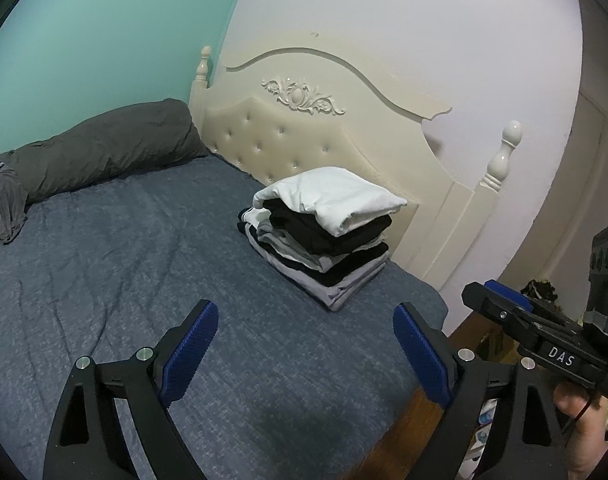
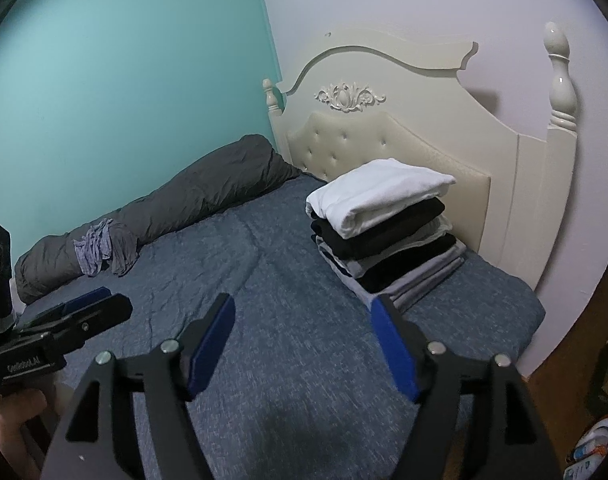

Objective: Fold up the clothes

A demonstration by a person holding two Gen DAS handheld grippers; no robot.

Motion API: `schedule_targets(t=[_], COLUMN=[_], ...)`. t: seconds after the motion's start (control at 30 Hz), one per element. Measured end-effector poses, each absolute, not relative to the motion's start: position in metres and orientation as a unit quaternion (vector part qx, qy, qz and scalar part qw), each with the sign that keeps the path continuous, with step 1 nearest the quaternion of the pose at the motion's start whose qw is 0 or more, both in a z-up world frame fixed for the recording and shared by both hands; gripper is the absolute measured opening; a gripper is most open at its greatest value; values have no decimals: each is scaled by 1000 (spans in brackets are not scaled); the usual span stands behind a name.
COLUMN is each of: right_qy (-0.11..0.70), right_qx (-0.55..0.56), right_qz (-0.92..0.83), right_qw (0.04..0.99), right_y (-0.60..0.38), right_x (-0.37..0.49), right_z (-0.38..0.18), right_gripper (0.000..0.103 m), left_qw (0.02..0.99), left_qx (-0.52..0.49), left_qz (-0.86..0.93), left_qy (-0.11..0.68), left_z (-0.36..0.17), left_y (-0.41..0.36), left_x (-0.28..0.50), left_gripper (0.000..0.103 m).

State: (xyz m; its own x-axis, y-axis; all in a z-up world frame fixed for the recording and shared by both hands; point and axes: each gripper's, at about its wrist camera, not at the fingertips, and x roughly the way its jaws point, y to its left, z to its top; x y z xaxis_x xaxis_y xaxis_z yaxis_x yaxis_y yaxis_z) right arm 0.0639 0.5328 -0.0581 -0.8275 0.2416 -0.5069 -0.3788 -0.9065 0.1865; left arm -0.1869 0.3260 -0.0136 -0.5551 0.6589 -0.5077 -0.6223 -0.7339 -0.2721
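A stack of folded clothes point(image 1: 324, 236) sits on the blue bedspread point(image 1: 104, 280) against the cream headboard, a white garment point(image 1: 336, 196) on top, black and grey pieces below. The right wrist view shows the same stack point(image 2: 384, 232). My left gripper point(image 1: 304, 312) hovers over the bed short of the stack, open, nothing between its blue pads. My right gripper point(image 2: 304, 308) is likewise open and empty, its right finger near the stack's front corner. A crumpled grey-blue garment point(image 2: 100, 250) lies far left by the dark roll.
A long dark grey bolster point(image 1: 104, 148) lies along the teal wall. The cream tufted headboard point(image 1: 324, 136) with posts stands behind the stack. Wooden floor point(image 1: 404, 424) and clutter show past the bed's right edge. A hand point(image 1: 580, 432) holds the right gripper point(image 1: 492, 300).
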Motion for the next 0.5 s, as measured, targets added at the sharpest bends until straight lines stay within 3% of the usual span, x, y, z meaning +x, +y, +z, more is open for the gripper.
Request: schedule_targets(t=[0.5], right_qy=[145], right_qx=[-243], right_qz=[943], right_qw=[173], right_y=[525], right_x=[91], right_z=[-55], right_gripper=[82], left_qw=[360], left_qx=[-299], left_qz=[883], left_qy=[-24], left_z=[-9], left_y=[320], left_x=[-168], left_gripper=[101])
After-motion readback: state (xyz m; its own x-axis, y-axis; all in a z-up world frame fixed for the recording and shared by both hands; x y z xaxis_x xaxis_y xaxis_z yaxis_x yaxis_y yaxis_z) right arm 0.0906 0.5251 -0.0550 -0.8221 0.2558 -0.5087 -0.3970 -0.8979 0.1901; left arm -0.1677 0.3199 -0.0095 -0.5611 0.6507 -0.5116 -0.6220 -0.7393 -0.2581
